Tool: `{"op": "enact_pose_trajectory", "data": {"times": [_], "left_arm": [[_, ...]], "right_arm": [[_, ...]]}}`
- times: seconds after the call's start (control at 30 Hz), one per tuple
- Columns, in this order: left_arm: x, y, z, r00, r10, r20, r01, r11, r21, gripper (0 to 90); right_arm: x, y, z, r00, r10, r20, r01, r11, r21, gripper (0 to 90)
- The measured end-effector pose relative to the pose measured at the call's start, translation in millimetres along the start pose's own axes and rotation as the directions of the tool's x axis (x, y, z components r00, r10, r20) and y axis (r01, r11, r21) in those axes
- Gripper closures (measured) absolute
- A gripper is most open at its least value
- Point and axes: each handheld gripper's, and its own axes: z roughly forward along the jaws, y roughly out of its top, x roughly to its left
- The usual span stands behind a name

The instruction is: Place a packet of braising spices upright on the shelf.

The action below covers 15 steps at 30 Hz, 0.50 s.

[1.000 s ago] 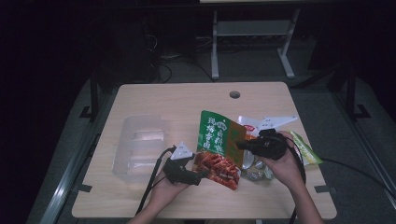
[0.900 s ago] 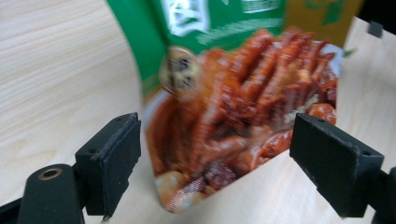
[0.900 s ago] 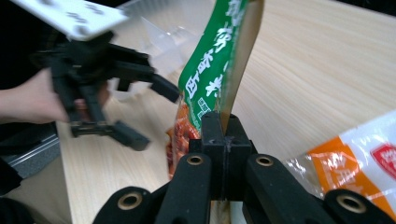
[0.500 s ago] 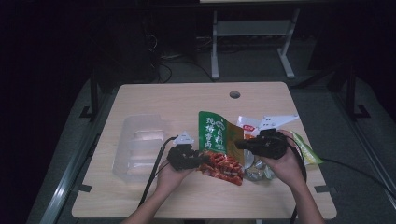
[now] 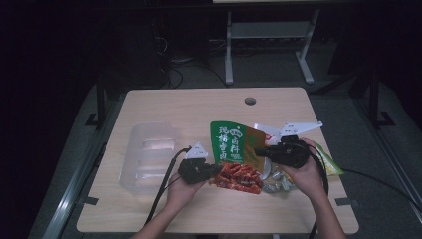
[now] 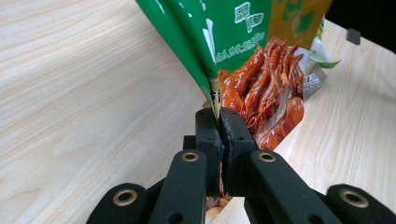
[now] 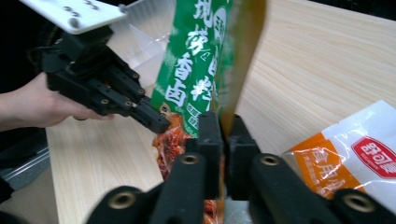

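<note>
In the lower middle of the high view, the green snack bag stands tilted on the table. The left gripper has just closed its jaws on the bag's lower edge; the right gripper, its jaws having just eased slightly, pinches the opposite edge.

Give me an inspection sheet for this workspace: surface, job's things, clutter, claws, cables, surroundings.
Surface: light wooden table, round hole near the far edge.
Job's things: green snack bag with red food pictured, lifted between both claws.
Clutter: clear plastic tray at the left; white and orange packet and small silver wrapped pieces by the right hand.
Claws: left claw has just closed, shut on the bag's edge; right claw pinches another edge, its jaws just easing open.
Cables: black cable trails from the left claw off the near edge.
Surroundings: dark room, metal stand beyond the table.
</note>
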Motion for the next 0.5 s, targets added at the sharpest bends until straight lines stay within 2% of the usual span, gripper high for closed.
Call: {"op": "enact_pose_trajectory", "data": {"times": [0.07, 0.17, 0.27, 0.4, 0.5], "left_arm": [[-0.7, -0.8, -0.6, 0.9999, 0.015, -0.007, -0.015, 0.9999, 0.001, 87.5], [-1.7, -1.8, -1.7, 0.9999, 0.015, -0.006, -0.015, 0.9999, 0.006, 87.6], [-2.9, -2.1, -2.3, 0.9995, 0.03, -0.01, -0.03, 0.9995, 0.011, 87.6], [-2.7, -3.0, -3.2, 0.9991, 0.04, -0.013, -0.04, 0.999, 0.019, 87.5], [-1.6, -4.9, -4.8, 0.9994, 0.034, -0.013, -0.033, 0.9993, 0.018, 87.4]], "right_arm": [[-2.4, -2.6, 4.6, 0.9999, 0.011, 0.007, -0.012, 1.0, 0.01, 79.4], [-7.2, -8.4, 13.8, 0.9993, 0.038, 0.004, -0.038, 0.999, 0.03, 75.6], [-9.6, -12.6, 24.4, 0.9979, 0.065, -0.001, -0.064, 0.996, 0.068, 73.3], [-7.4, -11.3, 31.5, 0.9983, 0.058, -0.002, -0.058, 0.996, 0.073, 73.7], [-3.7, -9.8, 36.0, 0.9986, 0.051, -0.01, -0.05, 0.995, 0.089, 80.1]]}}
